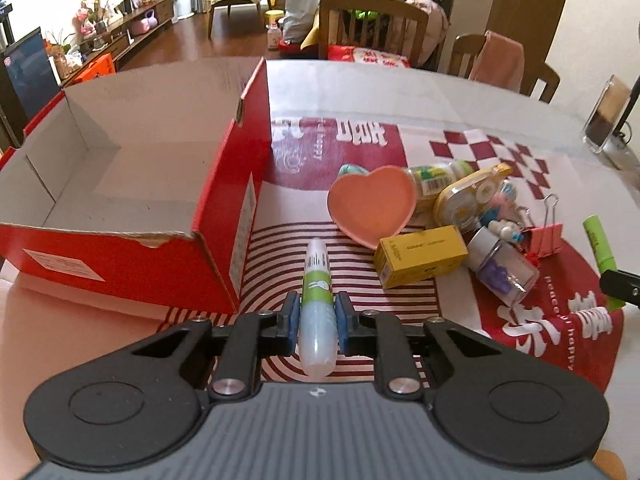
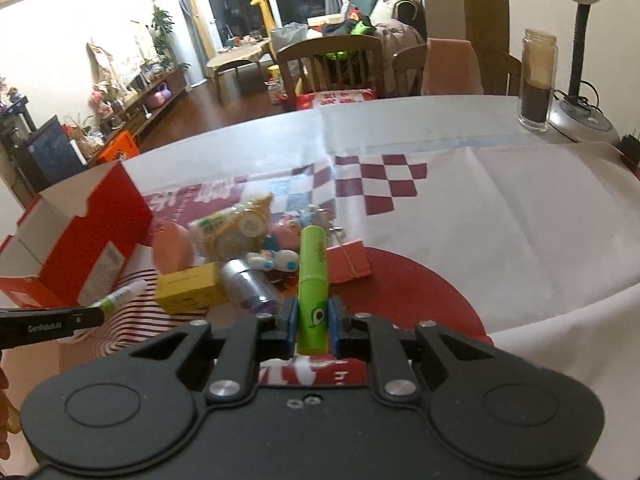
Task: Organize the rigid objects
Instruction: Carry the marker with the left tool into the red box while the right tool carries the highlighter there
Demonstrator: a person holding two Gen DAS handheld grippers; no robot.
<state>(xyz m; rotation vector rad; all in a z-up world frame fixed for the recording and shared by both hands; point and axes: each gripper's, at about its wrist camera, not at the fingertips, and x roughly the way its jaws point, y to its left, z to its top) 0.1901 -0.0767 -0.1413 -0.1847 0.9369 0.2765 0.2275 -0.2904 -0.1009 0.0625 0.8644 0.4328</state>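
Note:
My left gripper (image 1: 317, 314) is shut on a white and green tube (image 1: 316, 304) just right of the open red box (image 1: 132, 184), whose inside looks empty. My right gripper (image 2: 313, 322) is shut on a bright green tube (image 2: 313, 280), held above the cloth in front of the pile. The pile holds a pink heart dish (image 1: 370, 208), a yellow box (image 1: 420, 256), a yellow tape dispenser (image 1: 472, 196), a clear jar (image 1: 502, 268) and a pink binder clip (image 1: 546, 240). The green tube also shows in the left wrist view (image 1: 600, 248).
A red and white patterned cloth (image 2: 400, 184) covers the table. A glass jar (image 2: 536, 84) and a lamp base (image 2: 580, 116) stand at the far right. Wooden chairs (image 1: 372, 28) stand behind the table. The table's right edge (image 2: 560, 304) curves close by.

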